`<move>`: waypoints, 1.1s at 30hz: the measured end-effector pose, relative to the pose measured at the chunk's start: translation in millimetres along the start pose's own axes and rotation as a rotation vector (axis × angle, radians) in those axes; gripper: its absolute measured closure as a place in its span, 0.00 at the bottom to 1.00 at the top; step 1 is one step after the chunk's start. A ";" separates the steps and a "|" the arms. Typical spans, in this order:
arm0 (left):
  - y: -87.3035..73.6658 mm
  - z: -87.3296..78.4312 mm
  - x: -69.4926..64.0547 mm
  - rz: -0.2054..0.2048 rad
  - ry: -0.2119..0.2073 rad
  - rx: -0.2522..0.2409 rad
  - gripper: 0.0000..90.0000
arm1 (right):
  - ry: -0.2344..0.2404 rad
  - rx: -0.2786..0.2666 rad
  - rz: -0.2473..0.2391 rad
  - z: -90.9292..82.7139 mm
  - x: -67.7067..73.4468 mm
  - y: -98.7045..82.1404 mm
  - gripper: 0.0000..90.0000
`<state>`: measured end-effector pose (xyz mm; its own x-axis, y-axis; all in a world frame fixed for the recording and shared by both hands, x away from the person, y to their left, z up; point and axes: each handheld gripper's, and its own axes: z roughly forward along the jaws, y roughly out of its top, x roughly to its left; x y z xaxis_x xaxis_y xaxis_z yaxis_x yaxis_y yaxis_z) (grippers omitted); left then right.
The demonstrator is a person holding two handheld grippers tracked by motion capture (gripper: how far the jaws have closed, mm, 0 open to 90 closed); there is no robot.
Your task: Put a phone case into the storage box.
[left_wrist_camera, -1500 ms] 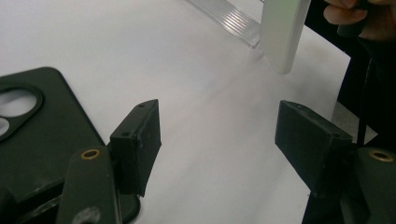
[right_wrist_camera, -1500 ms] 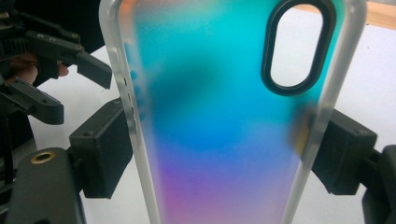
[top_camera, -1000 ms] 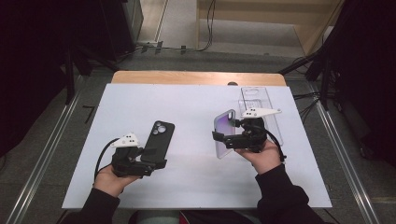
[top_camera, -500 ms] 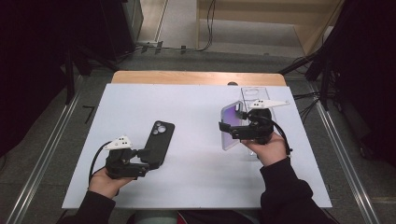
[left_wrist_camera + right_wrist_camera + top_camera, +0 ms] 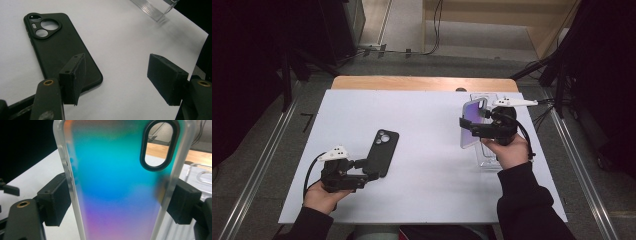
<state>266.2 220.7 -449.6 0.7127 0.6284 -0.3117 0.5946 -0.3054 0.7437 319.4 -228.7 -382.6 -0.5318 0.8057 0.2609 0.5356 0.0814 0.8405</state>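
A black phone case (image 5: 382, 151) lies flat, back up, on the white table top (image 5: 422, 120), left of centre. My left gripper (image 5: 366, 169) rests low at its near end, open. In the left gripper view the black case (image 5: 60, 45) lies under the left jaw's tip, and the gripper (image 5: 117, 75) has only bare table between its pads. My right gripper (image 5: 469, 126) is raised at the right, shut on the long edges of an iridescent blue-purple phone case (image 5: 473, 119) held upright. In the right gripper view this case (image 5: 112, 170) sits between the two pads of the gripper (image 5: 118, 200).
A clear plastic case (image 5: 484, 156) lies on the table under the right hand; its ribbed edge (image 5: 152, 7) and rim (image 5: 200, 176) also show. A wooden strip (image 5: 422, 83) borders the far edge. Cables and dark stands (image 5: 562, 75) stand beyond the table.
The right gripper has carried the iridescent case to the right, farther from me and a little higher. The left gripper has drawn back slightly from the black case, which has stayed put.
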 end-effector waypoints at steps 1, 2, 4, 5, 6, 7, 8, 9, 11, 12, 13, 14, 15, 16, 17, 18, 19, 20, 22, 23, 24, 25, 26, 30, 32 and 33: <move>0.0 0.4 -0.3 0.002 0.000 0.002 0.35 | -0.008 -0.002 0.004 -1.3 -1.5 0.7 0.18; 0.1 0.8 -0.4 0.005 -0.005 0.003 0.35 | -0.014 -0.008 0.005 -2.4 -3.0 1.2 0.18; 0.4 1.9 -0.8 0.003 -0.010 0.003 0.35 | -0.024 -0.015 0.006 -4.4 -6.0 2.2 0.18; 0.7 2.0 -0.9 0.003 -0.008 0.006 0.35 | -0.033 -0.015 0.008 -5.1 -7.3 2.7 0.18; 0.9 2.2 -0.8 0.001 -0.011 0.006 0.35 | -0.038 -0.016 0.009 -5.5 -8.8 3.0 0.18; 1.0 2.2 -0.6 0.001 -0.012 0.005 0.35 | -0.042 -0.019 0.012 -6.0 -10.2 3.3 0.18; 1.1 2.0 -0.4 -0.001 -0.012 0.005 0.35 | -0.049 -0.022 0.015 -6.3 -11.6 3.5 0.18; 1.1 1.9 -0.2 -0.004 -0.013 0.004 0.35 | -0.063 -0.027 0.021 -6.9 -14.9 4.2 0.18; 1.2 1.6 0.3 -0.007 -0.010 0.001 0.35 | -0.070 -0.029 0.023 -7.4 -16.6 4.7 0.18; 1.3 1.5 0.5 -0.008 -0.010 0.001 0.35 | -0.078 -0.030 0.026 -7.8 -18.2 5.3 0.18; 1.3 1.5 0.7 -0.009 -0.007 0.002 0.35 | -0.092 -0.034 0.027 -8.1 -20.1 5.8 0.18; 1.4 1.5 0.9 -0.009 -0.005 0.003 0.35 | -0.106 -0.039 0.026 -8.5 -22.0 6.2 0.18; 1.4 1.8 0.9 -0.013 -0.004 0.003 0.35 | -0.125 -0.044 0.031 -8.9 -23.7 6.4 0.18; 1.4 1.9 1.1 -0.014 -0.005 0.003 0.35 | -0.142 -0.046 0.038 -9.1 -25.4 6.7 0.18; 1.5 2.0 1.1 -0.015 -0.007 0.003 0.35 | -0.156 -0.051 0.044 -9.1 -27.8 6.9 0.18; 1.6 1.8 1.1 -0.015 -0.007 0.003 0.35 | -0.164 -0.054 0.051 -9.3 -30.3 7.0 0.18; 1.8 1.5 1.3 -0.015 -0.008 0.002 0.35 | -0.175 -0.059 0.057 -9.2 -33.0 7.1 0.18; 1.9 1.3 1.5 -0.017 -0.008 0.002 0.35 | -0.194 -0.066 0.068 -9.1 -38.3 7.6 0.18; 1.9 1.1 1.7 -0.018 -0.007 0.000 0.35 | -0.206 -0.067 0.075 -9.3 -40.8 7.9 0.18; 2.0 1.1 2.0 -0.019 -0.009 0.001 0.35 | -0.213 -0.073 0.078 -9.1 -43.6 8.1 0.18; 2.0 1.2 2.2 -0.021 -0.007 0.000 0.35 | -0.223 -0.077 0.082 -8.9 -46.1 8.4 0.18; 2.0 1.2 2.4 -0.021 -0.006 0.002 0.35 | -0.232 -0.083 0.083 -8.6 -48.8 8.7 0.18; 2.0 1.3 2.6 -0.020 -0.006 0.002 0.35 | -0.233 -0.087 0.091 -8.1 -51.3 9.1 0.17; 2.0 1.6 3.2 -0.023 -0.003 0.000 0.35 | -0.248 -0.087 0.103 -4.1 -58.9 12.1 0.18; 2.0 1.6 3.5 -0.026 -0.001 0.000 0.35 | -0.249 -0.088 0.111 -1.3 -62.3 13.4 0.17; 2.1 1.5 3.6 -0.026 -0.001 0.001 0.35 | -0.252 -0.085 0.112 0.2 -63.7 14.0 0.17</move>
<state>270.6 221.3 -450.1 0.6972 0.6355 -0.3316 0.6134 -0.2894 0.7349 360.9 -278.8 -387.5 -0.2870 0.9280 0.2375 0.5191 -0.0576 0.8527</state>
